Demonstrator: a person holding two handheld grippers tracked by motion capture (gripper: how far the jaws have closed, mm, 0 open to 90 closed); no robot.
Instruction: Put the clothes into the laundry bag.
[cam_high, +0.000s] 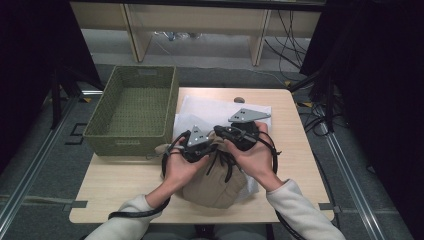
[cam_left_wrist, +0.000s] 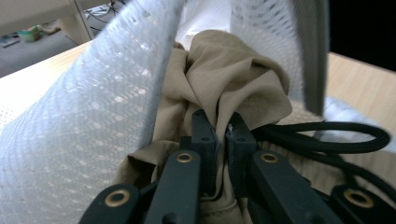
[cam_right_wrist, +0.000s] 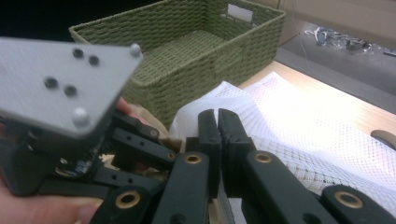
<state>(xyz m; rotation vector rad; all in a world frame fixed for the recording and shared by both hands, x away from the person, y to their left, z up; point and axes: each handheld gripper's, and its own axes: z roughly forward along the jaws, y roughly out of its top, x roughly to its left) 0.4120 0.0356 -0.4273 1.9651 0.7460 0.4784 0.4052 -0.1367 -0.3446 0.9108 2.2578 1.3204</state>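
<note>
A tan garment (cam_high: 215, 185) lies bunched at the table's front middle, partly on a white mesh bag (cam_high: 205, 112). My left gripper (cam_high: 210, 150) is shut on a fold of the tan garment (cam_left_wrist: 224, 74); in the left gripper view (cam_left_wrist: 223, 128) the fold sits between the jaws, with the mesh bag (cam_left_wrist: 93, 116) arching over it like an open mouth. My right gripper (cam_high: 221, 131), just to the right, is shut (cam_right_wrist: 217, 119) on the edge of the mesh bag (cam_right_wrist: 289, 116). The left gripper's grey plate (cam_right_wrist: 60, 84) is close beside it.
A green woven basket (cam_high: 127, 142) stands at the table's back left, touching the mesh bag's corner, and appears as the basket (cam_right_wrist: 187, 56) just beyond my right jaws. Black cables (cam_left_wrist: 327, 135) loop over the garment. Bare wood (cam_high: 120, 185) lies front left.
</note>
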